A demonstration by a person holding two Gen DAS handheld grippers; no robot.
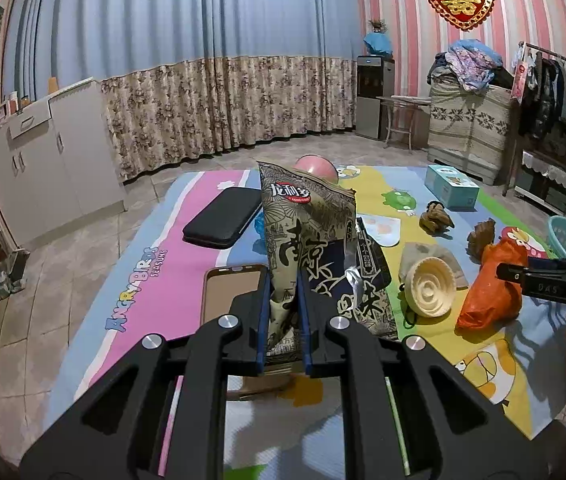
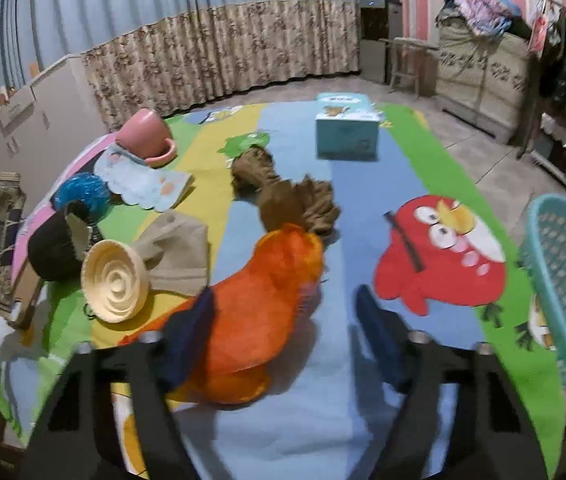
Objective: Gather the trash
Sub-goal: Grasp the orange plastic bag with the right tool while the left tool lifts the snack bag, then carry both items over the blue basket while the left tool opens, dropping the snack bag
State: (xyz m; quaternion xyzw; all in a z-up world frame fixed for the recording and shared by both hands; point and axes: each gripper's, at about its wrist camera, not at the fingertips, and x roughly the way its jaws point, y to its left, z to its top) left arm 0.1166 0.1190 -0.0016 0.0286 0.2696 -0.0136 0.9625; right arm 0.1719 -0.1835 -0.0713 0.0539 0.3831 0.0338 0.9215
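Observation:
My left gripper (image 1: 284, 300) is shut on an empty snack bag (image 1: 307, 232) with Chinese print and holds it upright above the play mat. My right gripper (image 2: 283, 312) is open; its left finger overlaps an orange plastic bag (image 2: 259, 304) lying on the mat, with the bag partly between the fingers. The right gripper also shows at the right edge of the left wrist view (image 1: 543, 280), beside the orange bag (image 1: 491, 292). A teal mesh basket (image 2: 563, 280) stands at the mat's right edge. Brown crumpled paper (image 2: 295, 200) lies just beyond the orange bag.
On the mat lie a cream ridged lid (image 2: 115, 284), a beige cloth (image 2: 179, 252), a pink cup (image 2: 143, 132), a tissue box (image 2: 345, 128), a phone case (image 1: 235, 292) and a black case (image 1: 223, 216). Cabinets stand at left, a clothes rack at right.

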